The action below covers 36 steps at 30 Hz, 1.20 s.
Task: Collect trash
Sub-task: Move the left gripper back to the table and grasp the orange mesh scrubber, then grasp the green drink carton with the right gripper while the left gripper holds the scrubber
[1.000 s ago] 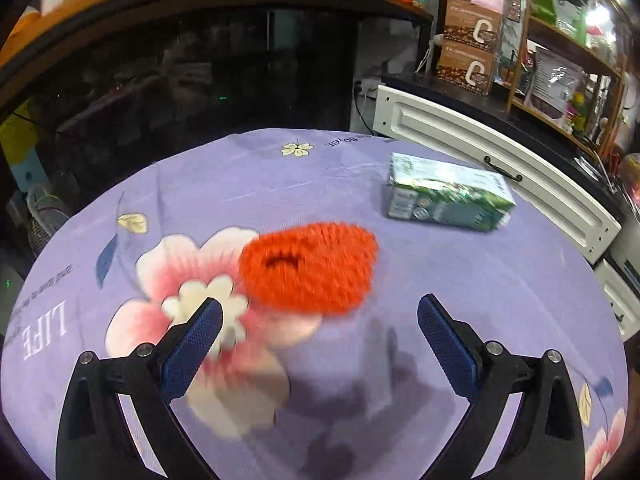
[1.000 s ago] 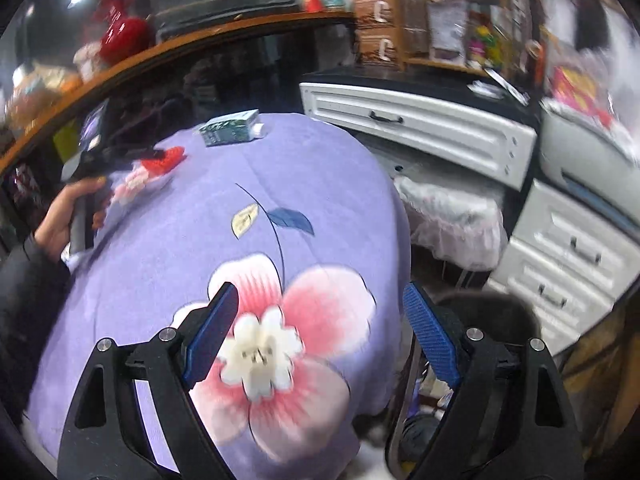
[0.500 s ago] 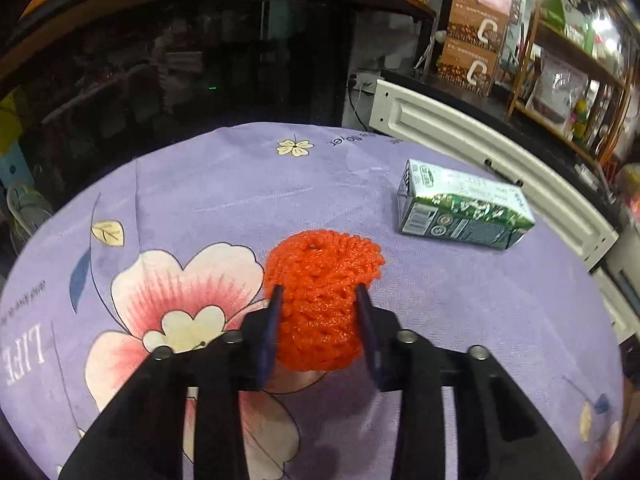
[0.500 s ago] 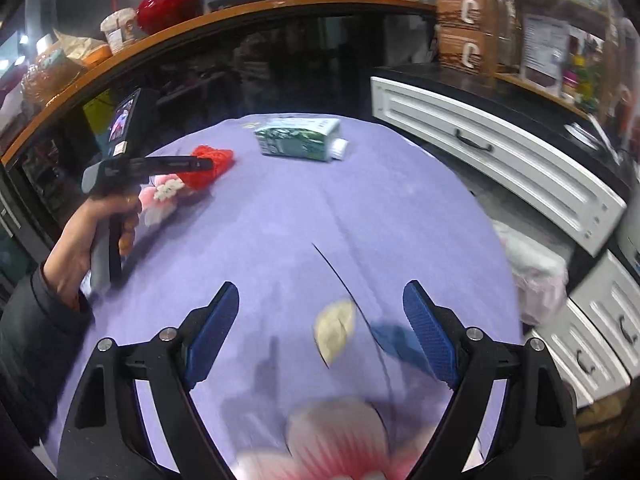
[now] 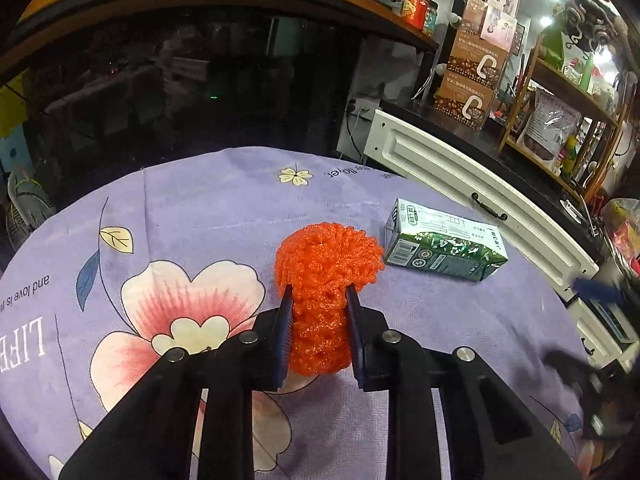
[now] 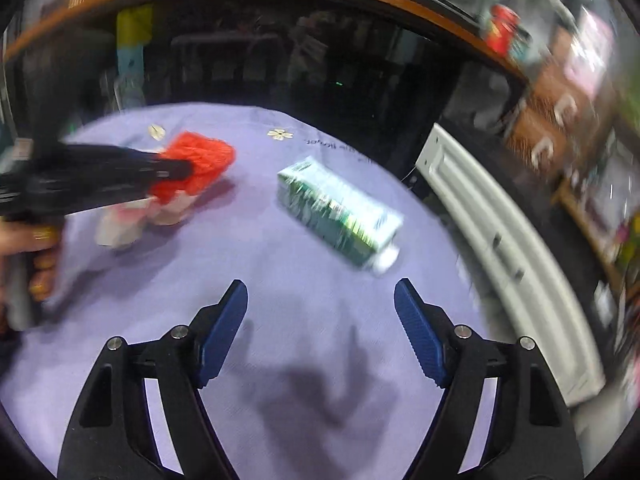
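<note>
Closing since before, left gripper (image 5: 318,300) pinches orange foam net (image 5: 326,268) beside carton (image 5: 444,246).

Left gripper (image 5: 318,300) jaws just closed narrow; right gripper (image 6: 320,294) jaws wide.

The right gripper (image 6: 320,334) hangs with jaws apart, just narrowing, nothing between them, over the purple surface (image 6: 280,280); ahead lies a green carton (image 6: 340,216), and the left gripper (image 6: 176,168) pinches an orange net (image 6: 200,160).
</note>
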{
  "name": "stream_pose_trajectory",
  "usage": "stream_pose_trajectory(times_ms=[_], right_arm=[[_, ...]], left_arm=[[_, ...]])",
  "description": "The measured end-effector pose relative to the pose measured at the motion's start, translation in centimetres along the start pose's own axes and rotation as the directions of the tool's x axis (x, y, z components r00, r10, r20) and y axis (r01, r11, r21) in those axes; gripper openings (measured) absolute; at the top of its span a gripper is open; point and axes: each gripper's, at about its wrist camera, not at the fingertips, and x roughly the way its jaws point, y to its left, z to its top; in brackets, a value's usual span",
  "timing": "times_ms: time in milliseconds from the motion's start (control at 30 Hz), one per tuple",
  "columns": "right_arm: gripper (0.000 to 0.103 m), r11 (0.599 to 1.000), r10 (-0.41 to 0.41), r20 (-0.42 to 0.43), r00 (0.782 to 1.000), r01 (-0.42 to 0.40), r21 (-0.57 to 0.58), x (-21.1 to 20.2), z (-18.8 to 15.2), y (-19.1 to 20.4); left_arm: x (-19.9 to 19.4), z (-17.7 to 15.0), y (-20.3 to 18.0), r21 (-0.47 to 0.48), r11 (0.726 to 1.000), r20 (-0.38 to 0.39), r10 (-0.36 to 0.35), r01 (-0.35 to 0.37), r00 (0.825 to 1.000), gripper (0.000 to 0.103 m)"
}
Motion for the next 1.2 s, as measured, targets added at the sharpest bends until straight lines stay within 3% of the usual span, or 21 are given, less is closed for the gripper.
stream_pose_trajectory(times_ms=[200, 600, 733, 900, 1200], right_arm=[[0.071, 0.960, -0.102, -0.088, 0.991, 0.075, -0.269, 5.9, 4.0, 0.5], [0.064, 0.911, -0.066, -0.241, 0.968, -0.040, -0.409, 13.5, 7.0, -0.4], [0.063, 0.942, -0.005, -0.265, 0.964, -0.085, -0.326, 13.8, 7.4, -0.6], [0.057, 0.952, -0.008, -0.251, 0.968, -0.069, -0.297, 13.4, 7.1, -0.1], [0.056, 0.995, -0.001, -0.141, 0.990, -0.014, -0.100, 8.8, 5.0, -1.9]], left_arm=[[0.2, 0.3, 0.8, -0.017, 1.000, 0.001, 0.000, 0.000, 1.000, 0.024], [0.0, 0.2, 1.0, -0.016, 1.000, 0.003, -0.007, 0.007, 1.000, 0.024], [0.6, 0.0, 1.2, -0.020, 1.000, -0.014, -0.008, 0.008, 1.000, 0.024], [0.7, 0.0, 0.8, -0.014, 1.000, -0.018, -0.009, 0.009, 1.000, 0.024], [0.0, 0.0, -0.1, 0.003, 0.999, 0.003, -0.034, 0.034, 0.999, 0.024]])
